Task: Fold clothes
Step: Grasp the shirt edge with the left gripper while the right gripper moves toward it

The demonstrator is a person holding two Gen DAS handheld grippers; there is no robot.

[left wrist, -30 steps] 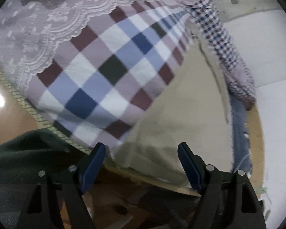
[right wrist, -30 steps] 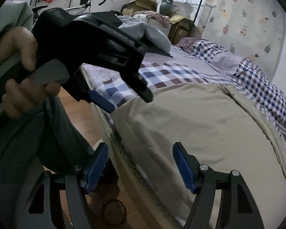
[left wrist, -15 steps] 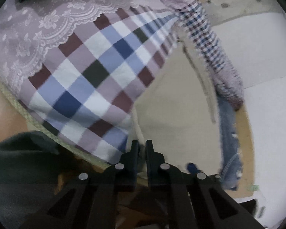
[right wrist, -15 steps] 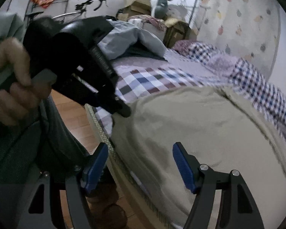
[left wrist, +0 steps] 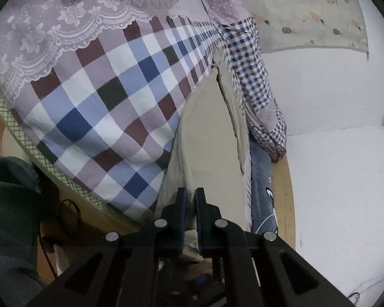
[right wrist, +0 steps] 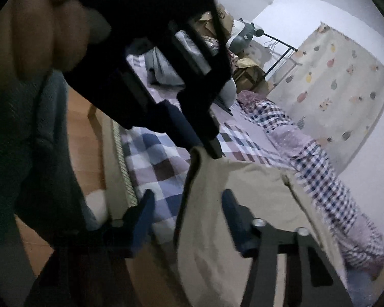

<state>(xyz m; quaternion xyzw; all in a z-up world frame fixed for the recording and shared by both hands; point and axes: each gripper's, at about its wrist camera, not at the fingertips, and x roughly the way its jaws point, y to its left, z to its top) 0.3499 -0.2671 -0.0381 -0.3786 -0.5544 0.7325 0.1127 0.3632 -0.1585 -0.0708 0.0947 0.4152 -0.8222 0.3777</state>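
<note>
Trousers (left wrist: 207,138), a beige pair, lie spread along the near side of the bed (left wrist: 94,107), on top of a checked bedspread (left wrist: 110,94) of blue, maroon and white squares. From my left camera I see them run away from me between that bedspread and a small-checked quilt (left wrist: 248,76) bunched against the white wall (left wrist: 332,179). A lace-edged lilac cloth (left wrist: 51,25) covers the far part of the bed. Blue jeans (left wrist: 261,179) hang off the bed edge just beside the trousers.

My left gripper (left wrist: 190,197) is clenched on the near edge of the trousers, its blue pads pressed together with a thin fold of beige cloth between them. In my right camera that same gripper (right wrist: 212,151) appears from the side, dark and close, lifting a corner of the trousers (right wrist: 230,204) into a raised peak; my left hand (right wrist: 48,25) on its handle is a blur in the upper left.

My right gripper (right wrist: 187,204) has just been closing. Its fingers (right wrist: 143,209) stand on either side of the hanging trouser edge, with gaps still showing, so it grasps nothing.
</note>
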